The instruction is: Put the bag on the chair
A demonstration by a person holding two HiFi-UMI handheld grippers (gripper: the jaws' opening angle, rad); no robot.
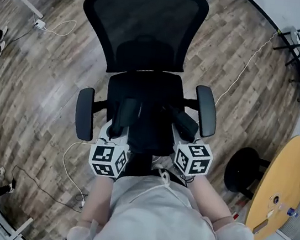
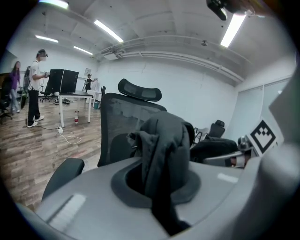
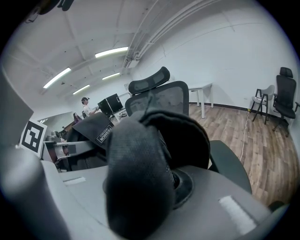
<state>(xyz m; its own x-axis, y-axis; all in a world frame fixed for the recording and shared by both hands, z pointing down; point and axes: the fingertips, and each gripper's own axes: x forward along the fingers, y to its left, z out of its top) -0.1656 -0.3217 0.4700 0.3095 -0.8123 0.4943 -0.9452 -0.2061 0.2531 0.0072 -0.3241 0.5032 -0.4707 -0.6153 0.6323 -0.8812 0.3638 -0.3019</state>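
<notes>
Black bag (image 1: pixel 151 133) hangs slung between the left gripper (image 1: pixel 116 131) and right gripper (image 1: pixel 185 128), each clamped tight on a fold of its fabric. Its length spans the chair (image 1: pixel 146 29) at the seat's front edge, with the seat just ahead and below.

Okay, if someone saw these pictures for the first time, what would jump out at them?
The big black office chair fills the middle of the head view. At its seat's front edge, the left gripper and right gripper are each shut on dark fabric of a black bag between them. A round wooden table sits at the right edge.
</notes>
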